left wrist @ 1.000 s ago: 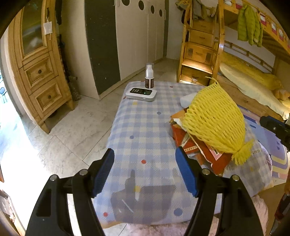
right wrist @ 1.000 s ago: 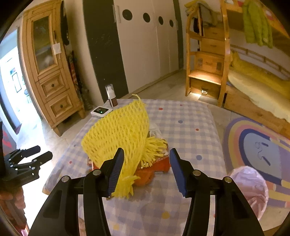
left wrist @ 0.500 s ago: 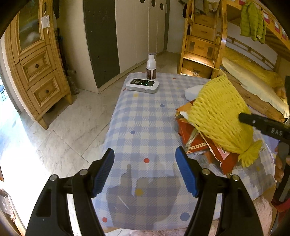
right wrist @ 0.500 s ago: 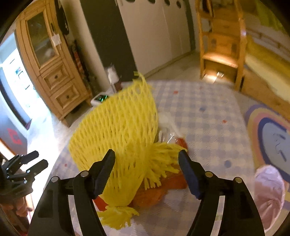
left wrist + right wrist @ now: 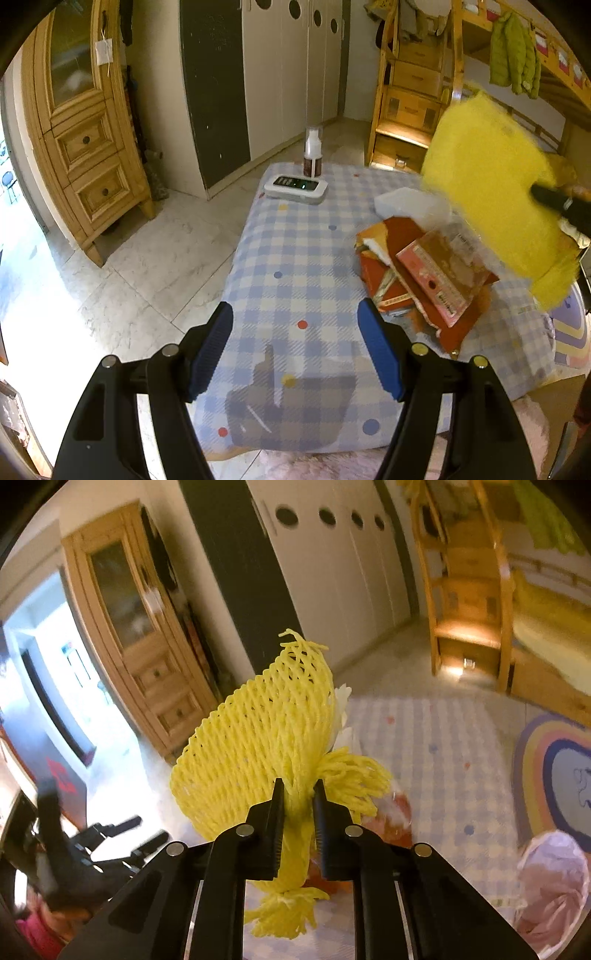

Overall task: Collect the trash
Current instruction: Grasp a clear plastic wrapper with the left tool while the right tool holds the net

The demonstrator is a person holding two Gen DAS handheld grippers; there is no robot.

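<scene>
Closing jaws on the right gripper (image 5: 298, 805) pinch the gathered neck of the yellow foam net (image 5: 266, 738), which bulges out between and above the two pads, its frayed tail hanging below them. The net is lifted clear of the checked tablecloth (image 5: 295, 266); in the left wrist view it shows as a blurred yellow mass (image 5: 495, 192) above the right side of that cloth, with one dark finger of the right gripper (image 5: 554, 199) against it.

Under the net, on the cloth, lies a heap of trash: red and orange snack wrappers (image 5: 436, 280) overlapping one another, with a clear plastic bag (image 5: 413, 203) at the heap's far edge. At the far end of the cloth, well apart from the heap, a white flat device (image 5: 295, 187) with a dark screen lies flat, and a small brown bottle (image 5: 312, 155) with a white cap stands upright just behind it.

Over the near end of the cloth the left gripper (image 5: 295, 347) hangs with its blue-padded jaws standing wide apart and nothing between them; only its shadow falls on the checks.

Beside the cloth's right edge, low down, a bin lined with a pink bag (image 5: 554, 882) sits near a rainbow rug (image 5: 554, 768). Off the cloth's left side a wooden cabinet (image 5: 85, 147) stands against the wall.
</scene>
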